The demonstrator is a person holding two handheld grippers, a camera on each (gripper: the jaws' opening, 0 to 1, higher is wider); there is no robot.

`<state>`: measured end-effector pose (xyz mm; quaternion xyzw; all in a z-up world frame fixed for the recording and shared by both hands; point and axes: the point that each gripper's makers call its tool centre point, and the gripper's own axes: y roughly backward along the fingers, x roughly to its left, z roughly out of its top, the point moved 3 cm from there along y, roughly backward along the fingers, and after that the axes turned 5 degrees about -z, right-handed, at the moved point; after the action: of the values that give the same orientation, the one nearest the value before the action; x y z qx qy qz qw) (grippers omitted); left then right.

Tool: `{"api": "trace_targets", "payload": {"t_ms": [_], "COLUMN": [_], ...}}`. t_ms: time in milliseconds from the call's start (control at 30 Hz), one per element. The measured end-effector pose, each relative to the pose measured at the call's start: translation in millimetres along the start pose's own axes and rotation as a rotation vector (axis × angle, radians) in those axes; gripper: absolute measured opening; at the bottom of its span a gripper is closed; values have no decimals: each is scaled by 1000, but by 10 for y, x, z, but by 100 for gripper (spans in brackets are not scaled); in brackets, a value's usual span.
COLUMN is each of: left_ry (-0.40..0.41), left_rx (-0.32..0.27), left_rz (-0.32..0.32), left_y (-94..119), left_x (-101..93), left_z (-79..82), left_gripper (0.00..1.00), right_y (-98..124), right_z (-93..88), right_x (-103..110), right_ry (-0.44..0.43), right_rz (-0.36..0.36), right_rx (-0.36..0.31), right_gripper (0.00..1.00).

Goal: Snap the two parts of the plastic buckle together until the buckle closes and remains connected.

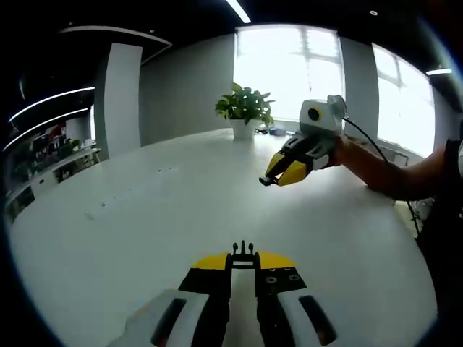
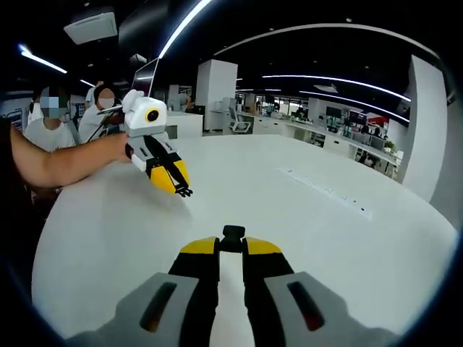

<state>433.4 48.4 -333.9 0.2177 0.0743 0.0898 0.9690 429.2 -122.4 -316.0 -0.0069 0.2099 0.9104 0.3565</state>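
While the left gripper view looks across the white table (image 1: 145, 217), the left tongs (image 1: 243, 254) pinch a small black pronged buckle part (image 1: 243, 251) between their yellow-tipped jaws, held narrow above the table. The right tongs (image 1: 271, 178) enter from the right, raised in a person's hand (image 1: 346, 150), gripping a small dark buckle piece (image 1: 266, 181). A potted plant (image 1: 244, 108) stands behind.

Seen in the right gripper view, the right tongs (image 2: 231, 242) clamp a black buckle block (image 2: 232, 234), jaws narrow. The left tongs (image 2: 181, 188) hover at upper left, tilted downward, prongs (image 2: 185, 192) protruding.
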Motion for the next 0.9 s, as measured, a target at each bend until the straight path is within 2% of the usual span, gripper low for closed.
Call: {"api": "trace_targets", "payload": {"t_ms": [233, 733, 900], "left_ry": [-6, -27, -41], "left_rx": [1, 28, 27], "left_rz": [6, -21, -57], "left_y": [15, -22, -7], "left_x": [-138, -333, -408], "left_z": [-30, -121, -121], "left_gripper": [9, 9, 9], "right_y": [68, 154, 143], "right_z": [-31, -92, -90], "right_x": [111, 378, 447], "right_ry": [2, 18, 31], "right_rz": [11, 48, 77], "right_rx": [-3, 2, 9], "right_gripper": [10, 10, 10]}}
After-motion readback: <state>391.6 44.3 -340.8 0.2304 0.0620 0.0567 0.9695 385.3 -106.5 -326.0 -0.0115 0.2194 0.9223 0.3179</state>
